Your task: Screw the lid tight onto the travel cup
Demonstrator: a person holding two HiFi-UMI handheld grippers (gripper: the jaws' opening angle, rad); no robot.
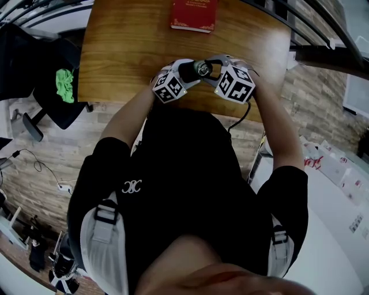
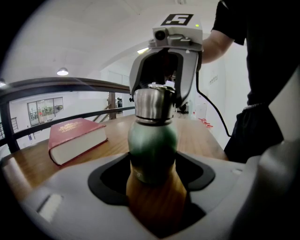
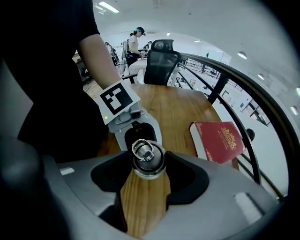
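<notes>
The travel cup has a green body and a steel lid. My left gripper is shut on the green body, which fills the gap between its jaws. In the right gripper view the lid, with a wire ring on top, sits between the dark pads of my right gripper, and both pads touch it. From the head view the two grippers face each other over the table's near edge, left gripper and right gripper, with the cup held level between them.
A red hardcover book lies at the far side of the wooden table. A dark railing runs past the table's far edge. A black office chair stands at one end, with people behind it.
</notes>
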